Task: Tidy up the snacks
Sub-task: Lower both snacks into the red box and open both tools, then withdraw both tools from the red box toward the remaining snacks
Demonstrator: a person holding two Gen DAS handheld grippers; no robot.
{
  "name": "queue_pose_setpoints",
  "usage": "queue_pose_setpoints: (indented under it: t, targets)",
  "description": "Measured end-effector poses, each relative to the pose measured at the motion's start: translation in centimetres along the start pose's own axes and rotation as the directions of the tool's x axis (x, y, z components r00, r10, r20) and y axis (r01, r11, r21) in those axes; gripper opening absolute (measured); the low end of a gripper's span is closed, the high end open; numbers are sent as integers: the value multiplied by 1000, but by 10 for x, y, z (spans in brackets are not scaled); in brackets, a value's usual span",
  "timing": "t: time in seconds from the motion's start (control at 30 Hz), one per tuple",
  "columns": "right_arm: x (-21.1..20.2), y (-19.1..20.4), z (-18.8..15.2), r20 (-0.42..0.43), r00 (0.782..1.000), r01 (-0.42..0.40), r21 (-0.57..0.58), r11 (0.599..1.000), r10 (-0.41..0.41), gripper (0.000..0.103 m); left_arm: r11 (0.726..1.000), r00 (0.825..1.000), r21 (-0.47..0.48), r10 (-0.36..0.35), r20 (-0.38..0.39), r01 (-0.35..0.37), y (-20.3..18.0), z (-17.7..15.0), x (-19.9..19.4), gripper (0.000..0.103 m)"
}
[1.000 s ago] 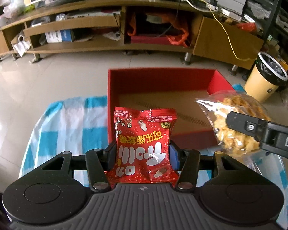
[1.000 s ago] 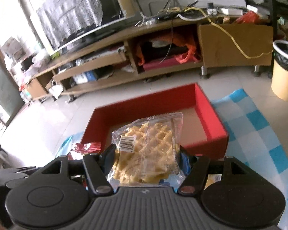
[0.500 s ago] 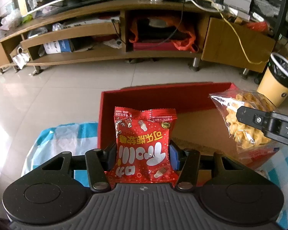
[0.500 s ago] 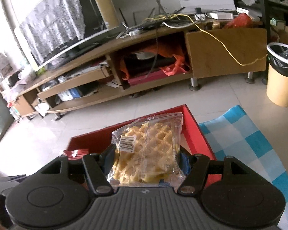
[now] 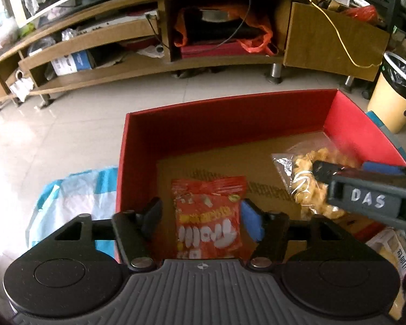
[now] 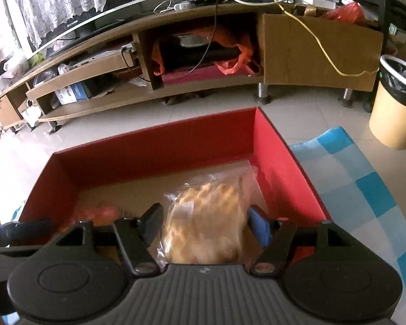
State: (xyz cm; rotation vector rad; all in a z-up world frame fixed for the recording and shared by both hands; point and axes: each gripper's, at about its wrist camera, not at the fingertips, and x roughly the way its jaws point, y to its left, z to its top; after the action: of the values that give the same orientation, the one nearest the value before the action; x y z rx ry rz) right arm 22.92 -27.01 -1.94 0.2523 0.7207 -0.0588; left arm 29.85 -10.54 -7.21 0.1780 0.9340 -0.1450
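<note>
Red box (image 5: pixel 230 124) – red packet (image 5: pixel 208 216), waffle bag (image 6: pixel 208 224) inside, both tools' jaws just opening, released.

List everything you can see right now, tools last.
box: one, red, open-topped, on the cloth.
snack packet: one, red, within the box's left part, blurred.
waffle packet: one, clear with yellow waffles, within the box's right part, blurred.
cloth: one, blue-and-white checked, under the box.
TV stand: one, wooden, across the floor behind.
bin: one, cream, floor, far right.
left tool: one, black, jaws just opened, clear of the snack packet.
right tool: one, black, jaws just opening, waffle packet between them, apparently released.
</note>
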Motion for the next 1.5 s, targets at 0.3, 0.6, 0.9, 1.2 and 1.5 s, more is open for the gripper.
queue_pose_setpoints:
  t: [0.3,0.6,0.9,1.2,1.5]
  targets:
    - [-34,-10,10,75,997,1,5,1000,-1,69,1000,999,-12,4,38,-4,-2,6,-27,80]
    - [-80,-16,15,80,997,-19,31,999,16,69,998,998,-51,-40,37,42,17,-3,-72,85]
    - [-108,15,-7,34,999,-39,-63,997,41,69,991,999,-136,0,-38,-6,69,-55,-101,87]
    - [-136,58,-54,-6,996,-90,-186,978,91,69,964,986,-263,-7,-166,-38,123,-118,-102,87]
    - [-157,66,-91,-68,986,-164,-190,968,154,69,958,981,-285,-31,-193,-26,137,-136,-99,87]
